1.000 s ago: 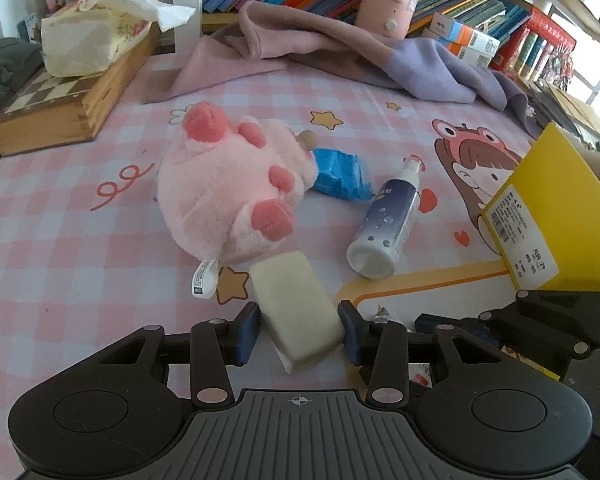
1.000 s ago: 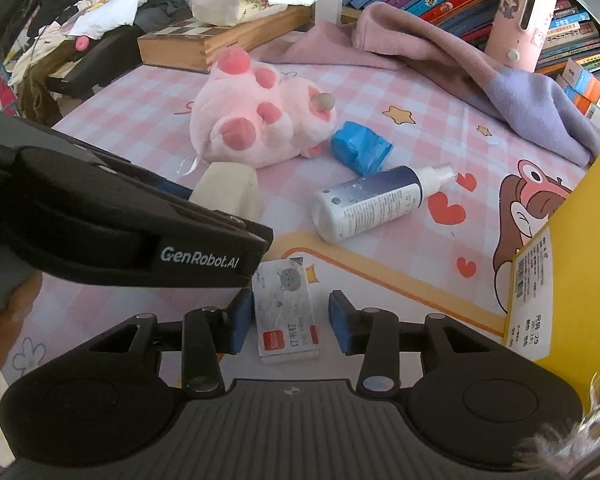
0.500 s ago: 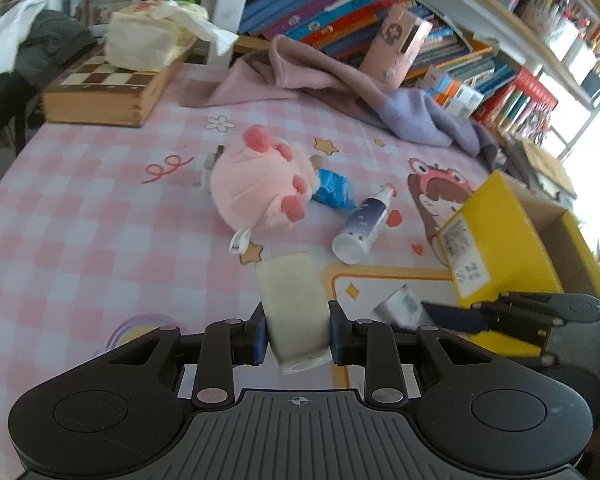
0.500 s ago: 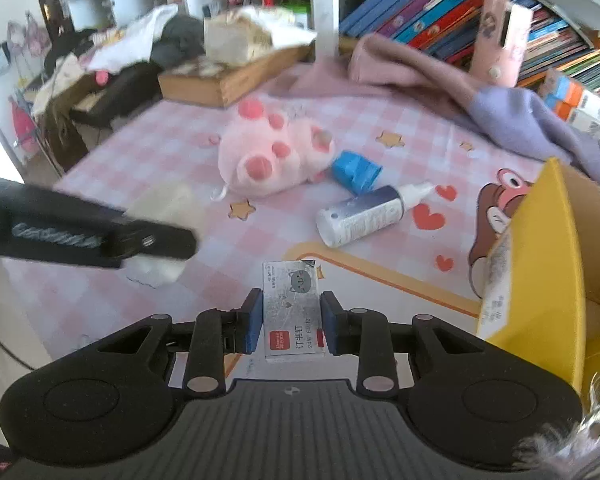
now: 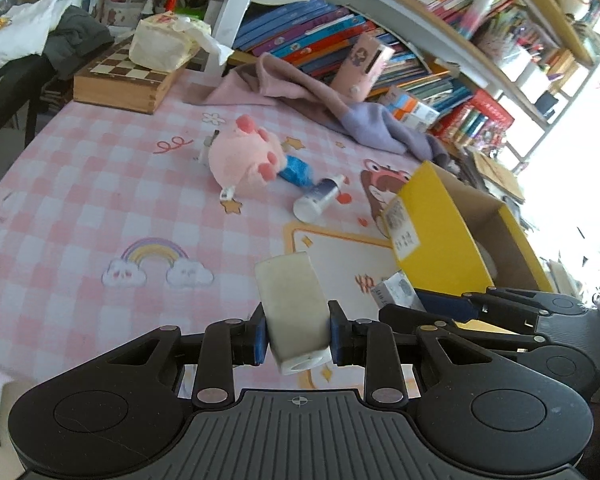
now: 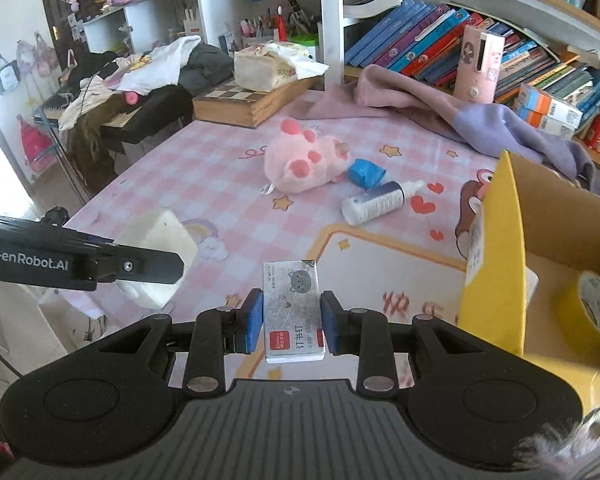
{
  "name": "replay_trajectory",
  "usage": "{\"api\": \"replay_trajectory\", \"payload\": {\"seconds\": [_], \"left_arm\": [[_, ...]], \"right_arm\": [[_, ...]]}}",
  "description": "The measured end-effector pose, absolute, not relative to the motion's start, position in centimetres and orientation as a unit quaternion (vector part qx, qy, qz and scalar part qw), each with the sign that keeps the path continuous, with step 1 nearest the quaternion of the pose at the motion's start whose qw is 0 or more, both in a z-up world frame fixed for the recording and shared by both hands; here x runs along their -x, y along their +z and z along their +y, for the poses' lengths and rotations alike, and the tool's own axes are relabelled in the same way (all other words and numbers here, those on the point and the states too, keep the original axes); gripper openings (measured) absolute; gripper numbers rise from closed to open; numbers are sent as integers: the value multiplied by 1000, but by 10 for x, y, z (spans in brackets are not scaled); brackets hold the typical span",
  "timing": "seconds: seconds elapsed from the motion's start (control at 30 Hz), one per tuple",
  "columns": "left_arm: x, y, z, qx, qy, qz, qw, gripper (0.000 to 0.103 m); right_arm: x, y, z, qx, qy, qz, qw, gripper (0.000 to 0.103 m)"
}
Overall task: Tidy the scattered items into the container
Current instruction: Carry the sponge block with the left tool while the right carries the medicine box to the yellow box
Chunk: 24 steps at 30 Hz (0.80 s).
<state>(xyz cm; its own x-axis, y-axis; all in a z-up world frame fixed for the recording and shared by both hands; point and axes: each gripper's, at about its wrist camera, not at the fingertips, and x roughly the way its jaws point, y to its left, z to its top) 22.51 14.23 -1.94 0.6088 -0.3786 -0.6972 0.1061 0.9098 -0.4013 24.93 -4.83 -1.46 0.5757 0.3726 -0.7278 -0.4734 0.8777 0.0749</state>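
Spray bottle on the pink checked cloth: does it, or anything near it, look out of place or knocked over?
Yes. The spray bottle lies on its side rather than upright, nozzle toward the yellow box. The pink plush toy is tipped over with its feet showing, a crumpled blue packet against it. Nothing looks spilled.

At the bottom centre of the frame, a cream block (image 5: 294, 308) is clamped between the blue pads of the left gripper (image 5: 296, 336) and is held clear of the pink checked tablecloth (image 5: 80, 208). At the lower right, the right gripper (image 5: 404, 300) is seen from the side with a small printed box (image 5: 394, 292) in its tips, just beside the yellow cardboard box (image 5: 432, 232). Near the centre, a pink plush toy (image 5: 242, 158), a blue packet (image 5: 296, 170) and a spray bottle (image 5: 318, 199) are laid on the cloth. A chessboard case (image 5: 126, 76) is seen at the upper left.
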Motion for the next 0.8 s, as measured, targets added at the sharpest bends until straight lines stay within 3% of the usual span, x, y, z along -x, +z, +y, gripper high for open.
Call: {"api": "replay_trajectory", "payload": {"seconds": [0.43,0.8], "left_arm": [[-126,-15,149,174,-163,411,880,27],[-95,-13,125,157,-230,417,865,27]], "right_arm": [[-135,-9,-56,38,195,391,899,28],[-78,-3,-80,11,134,392,910,28]]}}
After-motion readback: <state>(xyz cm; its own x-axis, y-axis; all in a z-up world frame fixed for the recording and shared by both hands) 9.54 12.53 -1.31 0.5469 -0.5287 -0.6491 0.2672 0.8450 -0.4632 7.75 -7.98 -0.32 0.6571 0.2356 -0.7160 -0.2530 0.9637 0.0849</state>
